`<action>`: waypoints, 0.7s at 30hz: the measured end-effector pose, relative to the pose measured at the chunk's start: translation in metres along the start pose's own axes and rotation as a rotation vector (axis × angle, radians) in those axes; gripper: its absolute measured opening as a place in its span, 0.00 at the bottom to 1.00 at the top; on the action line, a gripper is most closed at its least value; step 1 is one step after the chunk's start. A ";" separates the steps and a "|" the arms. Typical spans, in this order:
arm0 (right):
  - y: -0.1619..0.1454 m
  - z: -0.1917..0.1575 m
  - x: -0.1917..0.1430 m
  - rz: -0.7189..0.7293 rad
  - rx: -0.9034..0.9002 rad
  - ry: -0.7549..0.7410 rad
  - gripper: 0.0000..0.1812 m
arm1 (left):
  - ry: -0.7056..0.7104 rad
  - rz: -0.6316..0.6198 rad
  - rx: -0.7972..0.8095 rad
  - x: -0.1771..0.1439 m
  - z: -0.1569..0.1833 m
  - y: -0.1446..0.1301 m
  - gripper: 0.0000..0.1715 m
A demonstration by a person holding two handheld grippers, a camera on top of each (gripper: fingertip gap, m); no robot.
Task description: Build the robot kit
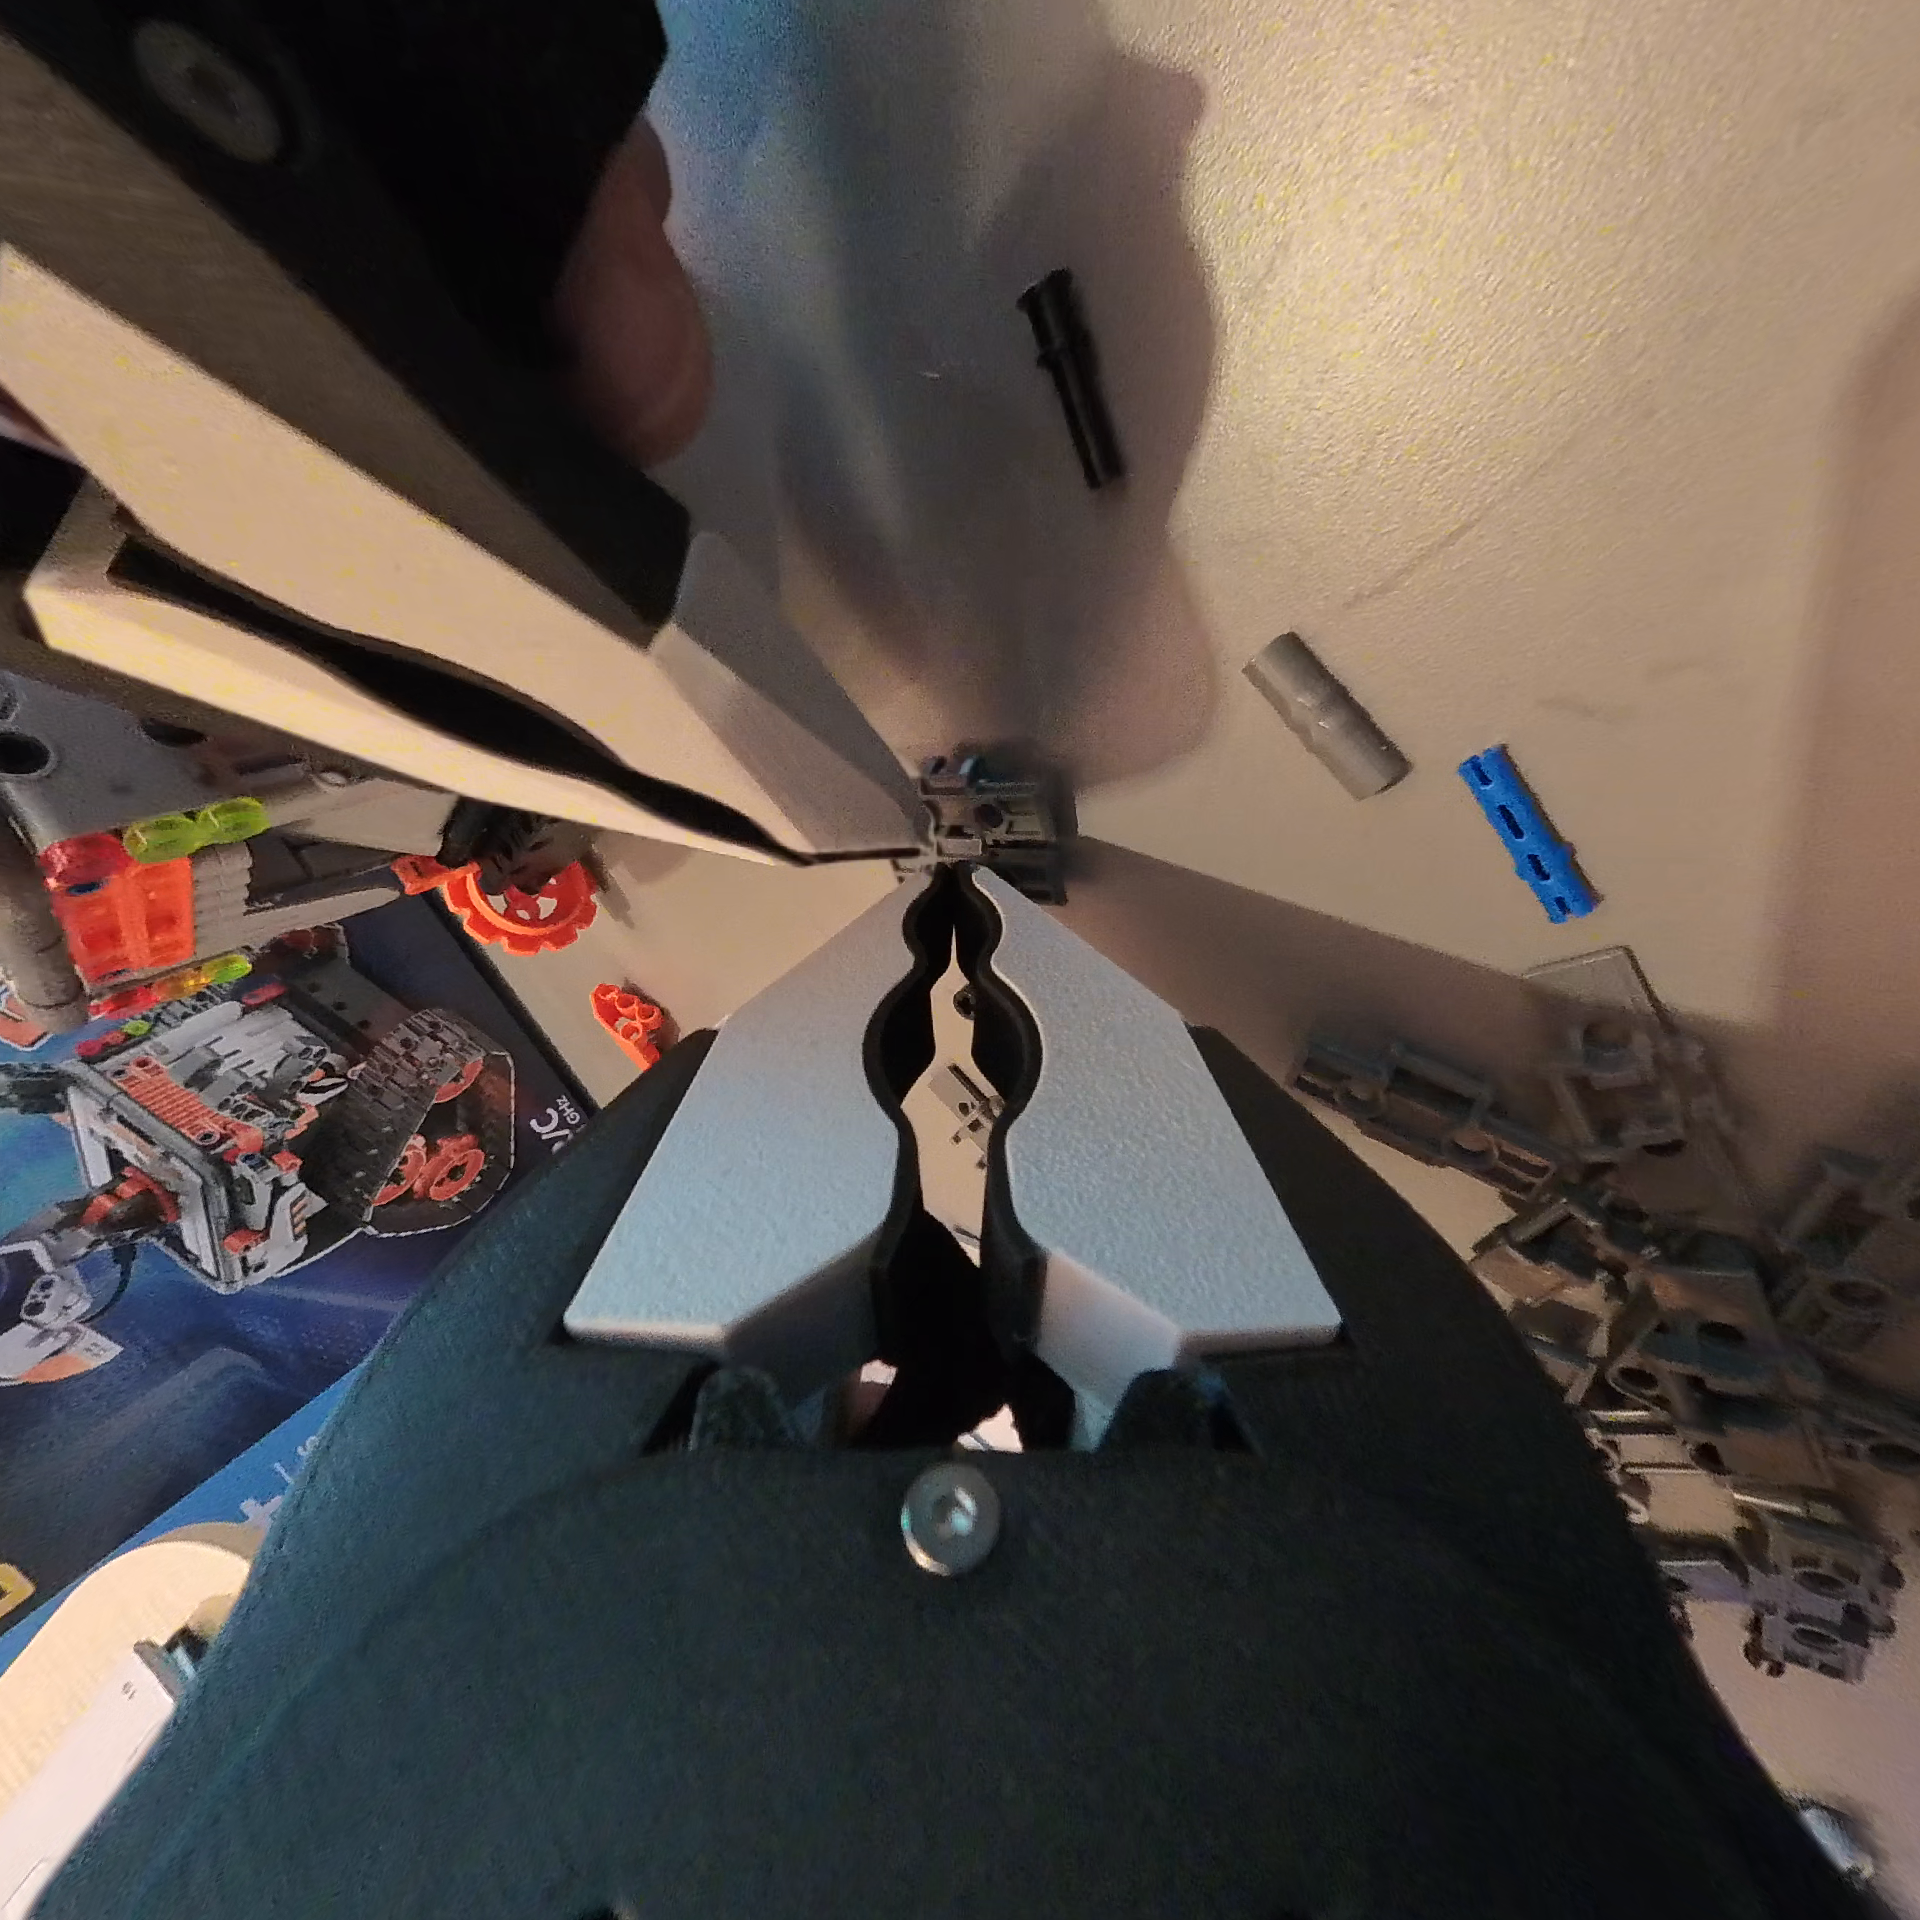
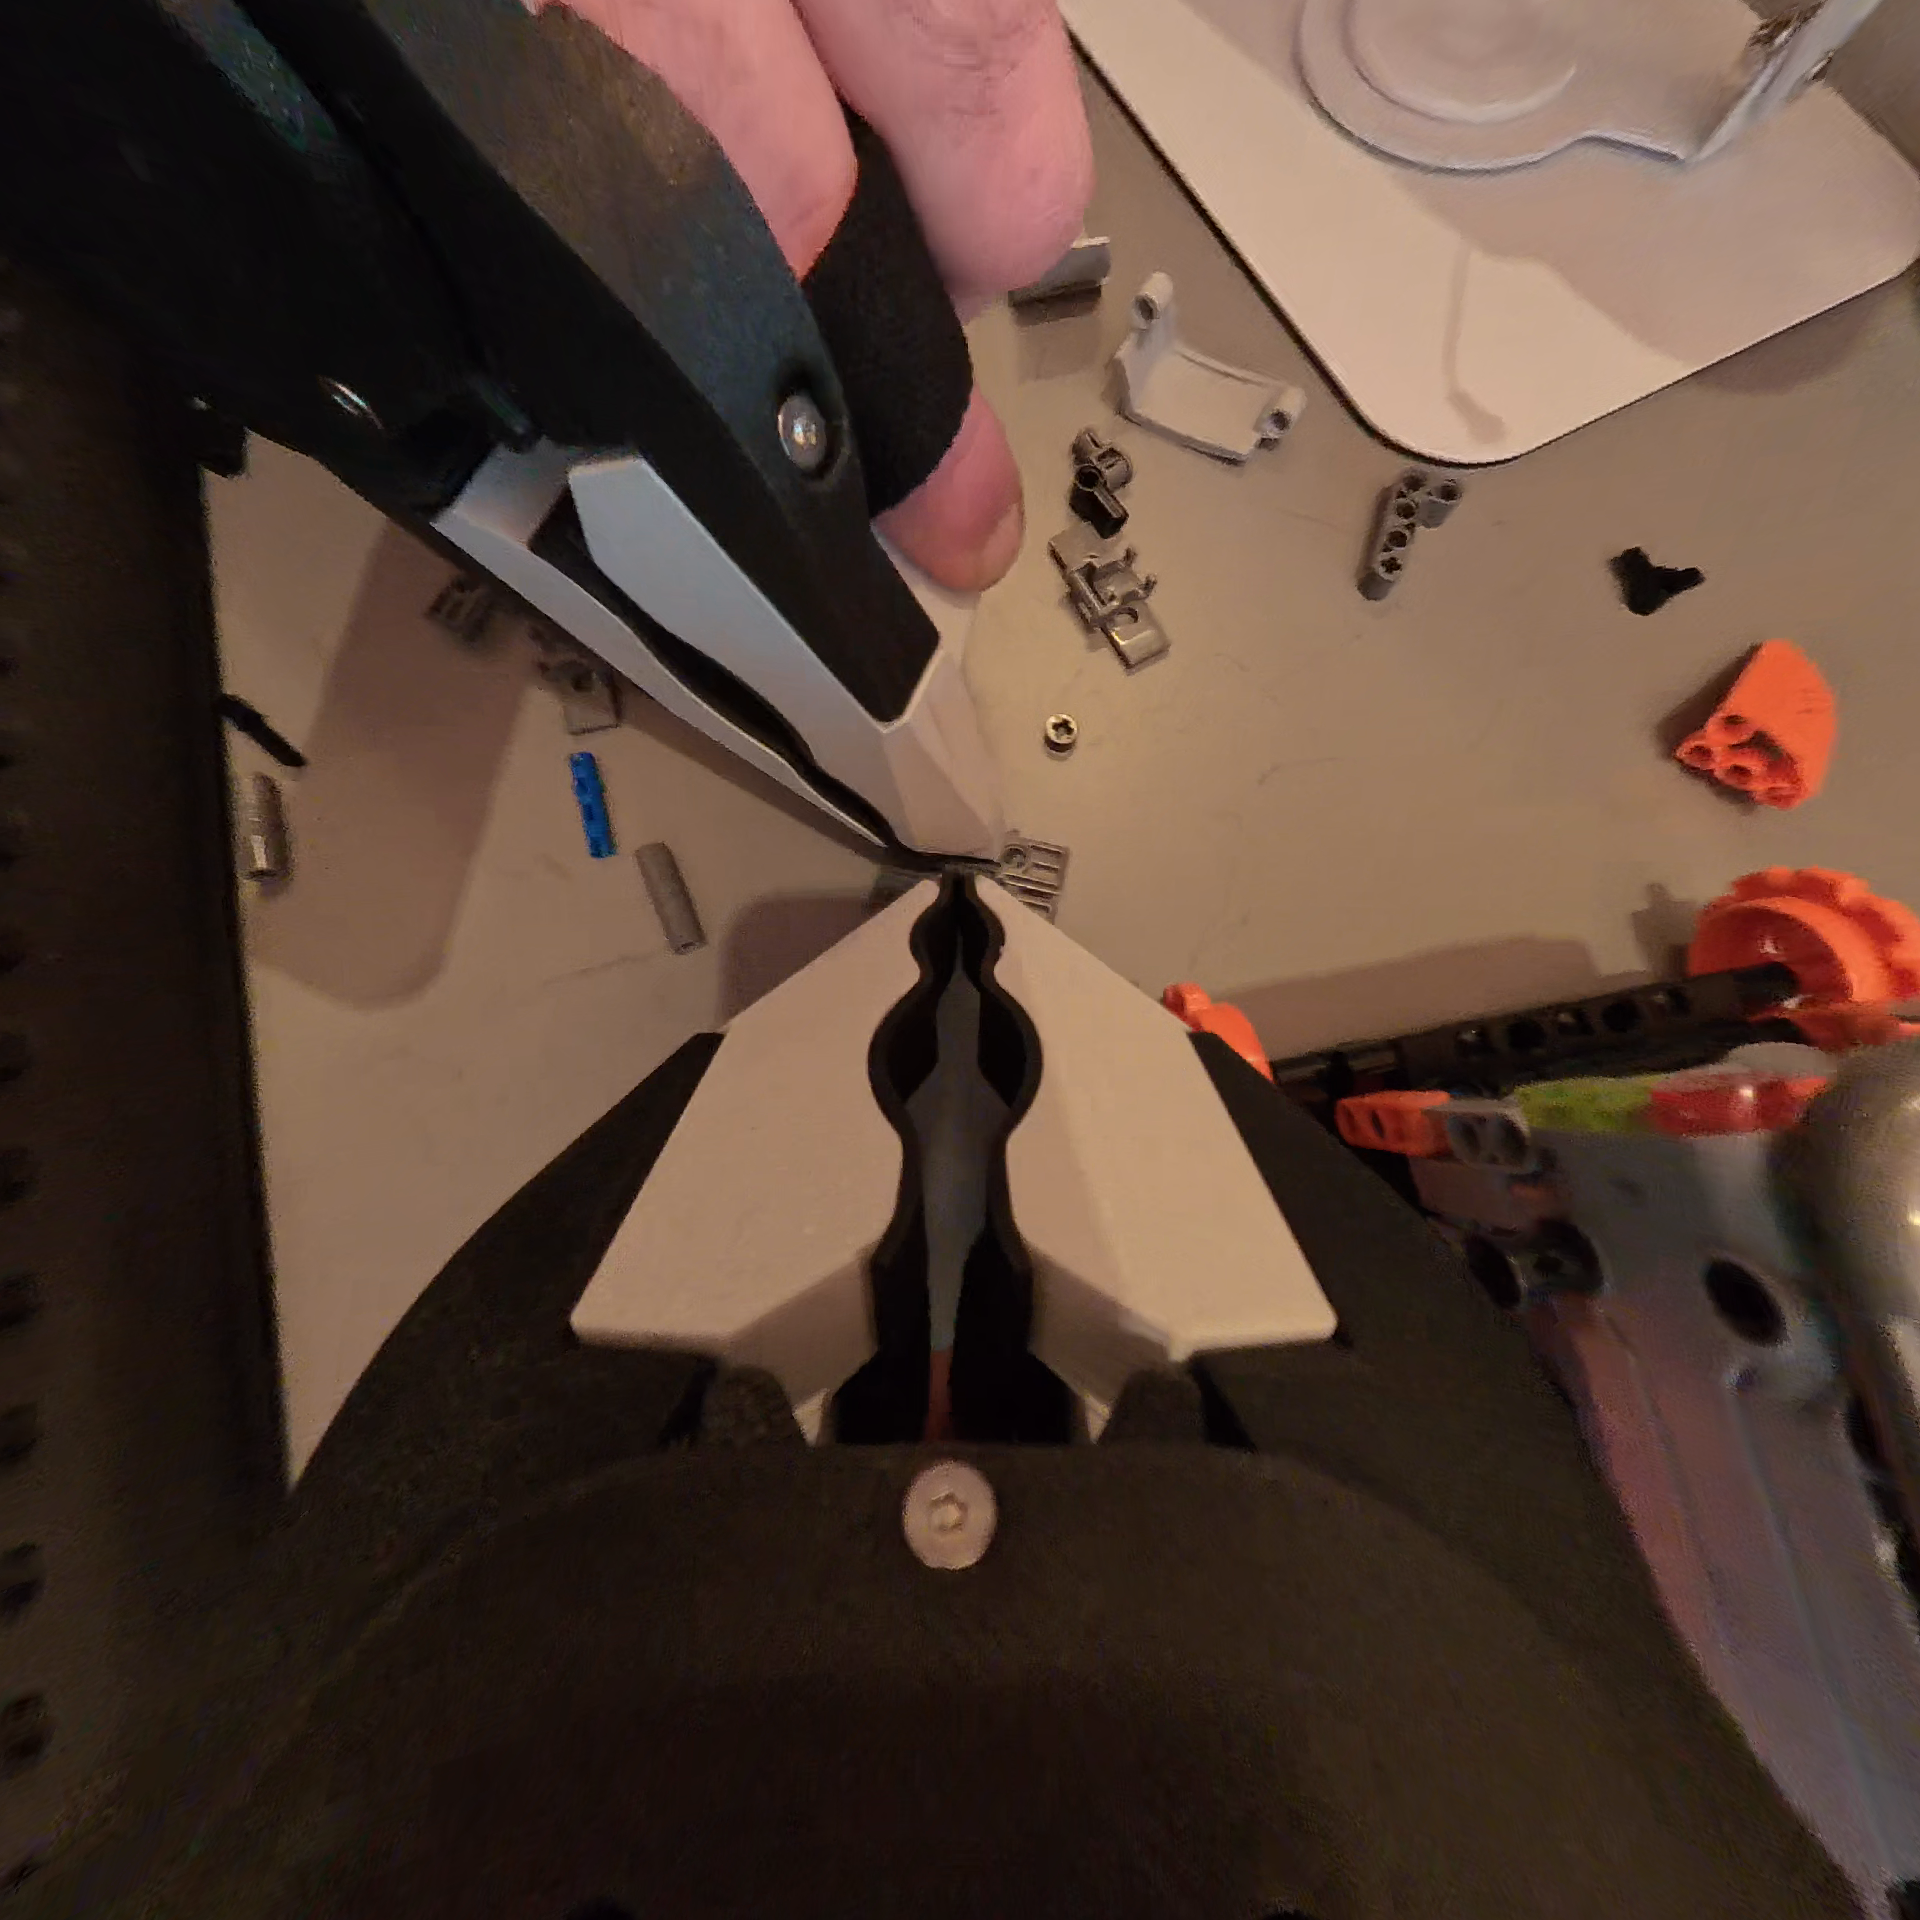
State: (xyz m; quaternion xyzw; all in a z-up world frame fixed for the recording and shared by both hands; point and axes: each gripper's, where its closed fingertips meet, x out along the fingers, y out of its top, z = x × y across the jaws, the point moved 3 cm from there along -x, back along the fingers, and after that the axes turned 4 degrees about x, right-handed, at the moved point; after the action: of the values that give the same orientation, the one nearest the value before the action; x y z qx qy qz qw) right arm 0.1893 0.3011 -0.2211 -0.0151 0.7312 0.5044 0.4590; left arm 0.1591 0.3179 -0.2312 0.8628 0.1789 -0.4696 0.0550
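Note:
In the left wrist view my left gripper (image 1: 951, 878) is shut, its pads pressed together, with the tips right against a small grey building piece (image 1: 1003, 821) low over the beige table (image 1: 1455, 312). My right gripper (image 1: 914, 854) comes in from the upper left, also shut, and its tips touch the same piece. In the right wrist view my right gripper (image 2: 951, 881) is shut beside the grey piece (image 2: 1039, 871), and the left gripper (image 2: 914, 857) meets it from the upper left. I cannot tell whether either gripper pinches the piece.
A black pin (image 1: 1070, 379), a grey tube (image 1: 1325, 715) and a blue pin (image 1: 1525, 833) lie beyond the tips. A pile of grey pieces (image 1: 1662, 1299) is at the right. An orange gear (image 1: 520, 904), a half-built model (image 2: 1662, 1143) and a printed box (image 1: 260, 1143) stand close by. My left and right fingertips are right by each other. The black pin (image 1: 1070, 379) is about 6 centimetres from my right fingertips.

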 end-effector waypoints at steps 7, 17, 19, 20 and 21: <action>-0.002 0.004 0.008 -0.010 -0.051 -0.075 0.00 | 0.050 -0.010 -0.001 0.000 0.001 0.001 0.00; -0.003 0.009 0.011 0.003 -0.040 -0.104 0.00 | 0.087 0.008 -0.008 0.001 0.001 0.001 0.00; -0.003 0.008 0.011 -0.004 -0.054 -0.116 0.00 | 0.093 0.014 -0.016 0.001 0.001 0.001 0.00; -0.002 0.008 0.011 -0.011 -0.072 -0.133 0.00 | 0.098 0.012 -0.012 0.001 0.001 0.001 0.00; -0.002 0.007 0.011 -0.018 -0.080 -0.144 0.00 | 0.102 0.008 -0.007 0.001 0.001 0.001 0.00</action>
State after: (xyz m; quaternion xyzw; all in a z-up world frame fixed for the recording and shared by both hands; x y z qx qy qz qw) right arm 0.1887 0.3106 -0.2311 -0.0034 0.6754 0.5289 0.5139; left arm 0.1587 0.3168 -0.2328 0.8862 0.1795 -0.4242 0.0509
